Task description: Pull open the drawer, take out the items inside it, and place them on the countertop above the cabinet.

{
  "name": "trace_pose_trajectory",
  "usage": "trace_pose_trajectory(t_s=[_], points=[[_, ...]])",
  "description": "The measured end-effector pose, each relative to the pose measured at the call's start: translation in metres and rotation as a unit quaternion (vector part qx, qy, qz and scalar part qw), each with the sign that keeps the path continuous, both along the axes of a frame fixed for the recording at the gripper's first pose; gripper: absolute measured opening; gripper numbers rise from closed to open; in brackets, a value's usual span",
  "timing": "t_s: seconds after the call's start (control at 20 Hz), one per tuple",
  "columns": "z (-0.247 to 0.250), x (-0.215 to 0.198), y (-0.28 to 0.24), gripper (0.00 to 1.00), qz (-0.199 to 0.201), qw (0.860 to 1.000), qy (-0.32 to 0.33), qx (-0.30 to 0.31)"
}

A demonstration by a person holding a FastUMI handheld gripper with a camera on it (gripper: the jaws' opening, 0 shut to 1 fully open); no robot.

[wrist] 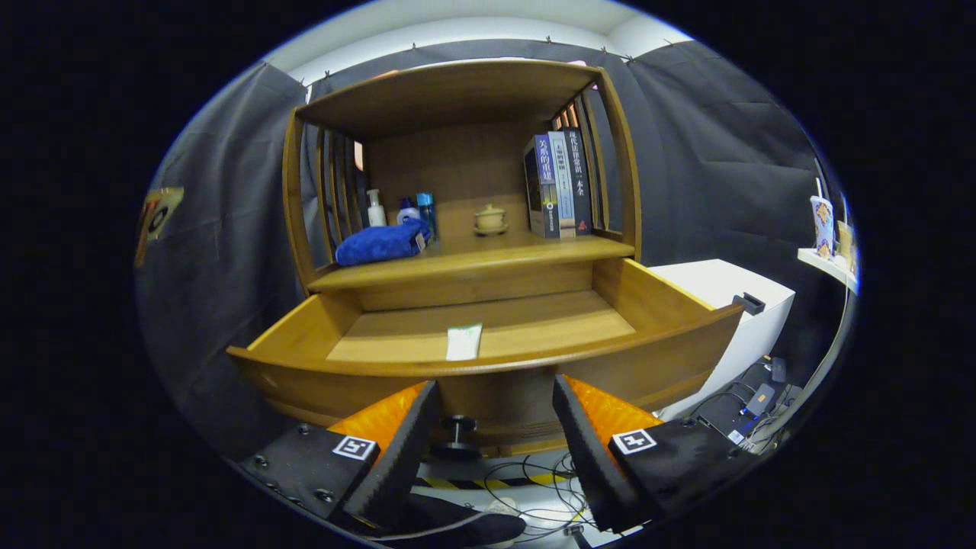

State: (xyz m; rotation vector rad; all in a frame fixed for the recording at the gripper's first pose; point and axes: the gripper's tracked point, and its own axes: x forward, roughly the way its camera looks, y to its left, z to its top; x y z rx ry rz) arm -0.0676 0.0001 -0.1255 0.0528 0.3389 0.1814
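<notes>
The wooden cabinet's drawer (656,301) stands pulled out toward me. A small white and green packet (464,341) lies flat on the drawer floor, close behind the front panel. The drawer's dark knob (457,431) sits on the front panel, between my fingers and a little ahead of them. My gripper (496,400) is open, with nothing between its orange and black fingers (412,427), just in front of the drawer front. The countertop (488,255) above the drawer carries a folded blue cloth (381,242) at its left side.
On the countertop stand several bottles (375,208), a small lidded cup (489,219) and upright books (559,183). A white box (732,286) stands to the right of the drawer. Cables and devices (751,404) lie on the floor below.
</notes>
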Motion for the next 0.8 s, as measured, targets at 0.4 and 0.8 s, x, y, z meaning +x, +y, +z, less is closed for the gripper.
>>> trace_pose_trajectory(t_s=[0.4, 0.8], points=[[0.068, 0.043, 0.0, 0.98, -0.012, 0.998, -0.037, 0.039], [0.065, 0.118, 0.025, 0.99, -0.003, 0.999, 0.045, 0.006]])
